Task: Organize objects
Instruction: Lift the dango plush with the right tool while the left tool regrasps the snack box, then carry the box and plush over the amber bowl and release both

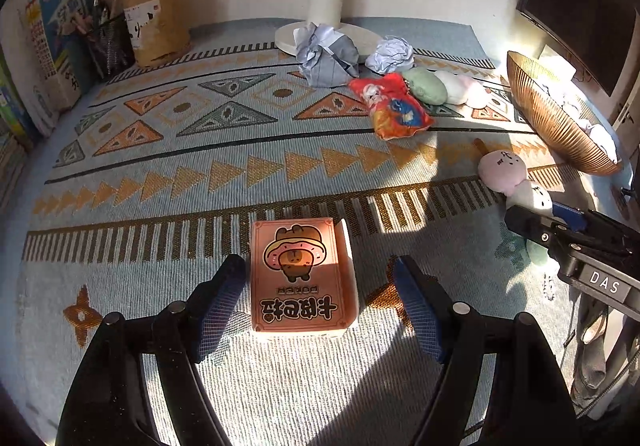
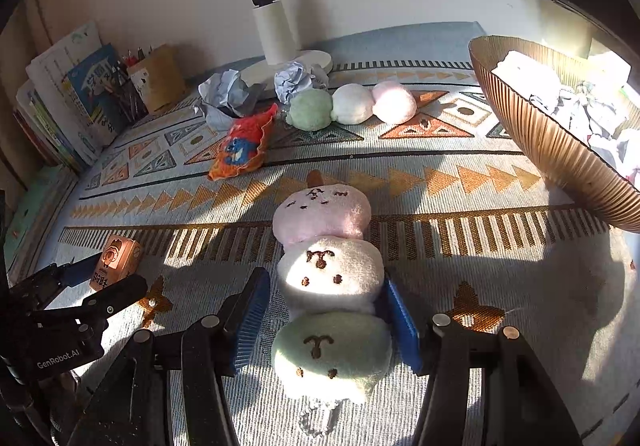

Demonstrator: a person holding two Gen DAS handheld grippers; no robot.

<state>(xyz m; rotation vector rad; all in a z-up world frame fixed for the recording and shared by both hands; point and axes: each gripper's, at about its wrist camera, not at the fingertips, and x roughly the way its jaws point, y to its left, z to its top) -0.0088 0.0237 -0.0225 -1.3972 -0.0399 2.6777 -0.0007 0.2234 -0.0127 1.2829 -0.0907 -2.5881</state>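
Evidently both grasps are pending: the left gripper (image 1: 320, 302) is spread wide around the orange box (image 1: 302, 276), while the right gripper (image 2: 324, 322) straddles the dango plush (image 2: 328, 282), near the ribbed bowl (image 2: 532, 130), its right pad touching. Next, both should close and lift.

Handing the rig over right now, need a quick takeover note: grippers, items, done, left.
Left gripper: open, straddling the pink cartoon card box lying on the patterned woven mat.
Right gripper: open around the pink-white-green plush dango skewer, no squeeze visible.
Ribbed gold bowl already holds crumpled paper.
Left out on the mat: two crumpled paper balls, red snack-pouch plush, second faceless dango plush.
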